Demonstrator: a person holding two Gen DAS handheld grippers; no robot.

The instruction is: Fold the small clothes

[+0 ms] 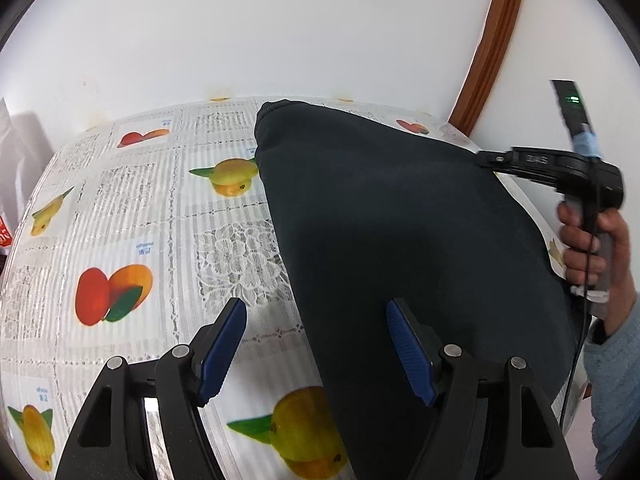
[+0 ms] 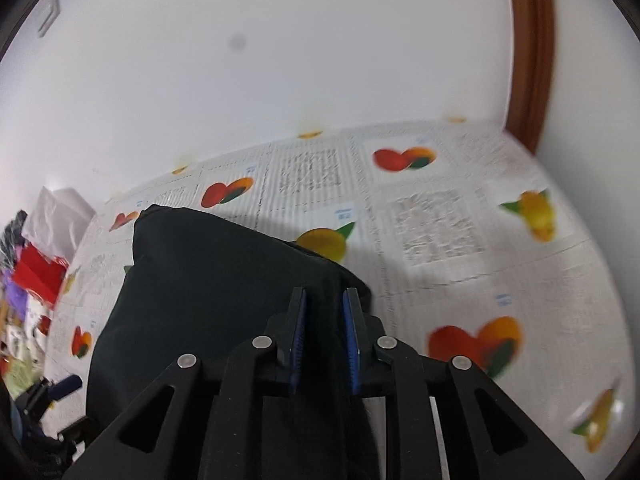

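Dark garment [image 1: 400, 240], a navy-black piece of thick, matte cloth, lies under both grippers on the table [image 1: 140, 208]. The left gripper [image 1: 316, 344] hangs over its near left edge with the blue pads spread wide and nothing between them but air; one pad is above the tablecloth, the other above the cloth. The right gripper [image 2: 324, 332] has its pads drawn close together with a fold of the garment lying in the narrow gap, though whether they truly pinch it I cannot tell. In the left wrist view the garment's long axis runs from 6 o'clock up to 11 o'clock, narrowing to a rounded, hemmed corner at the far end. Its surface is smooth, with few creases. Around it spreads a lace-patterned tablecloth printed with mangoes [image 1: 114, 294]. A hand [image 1: 592, 252] grips the right tool's handle at 3 o'clock.
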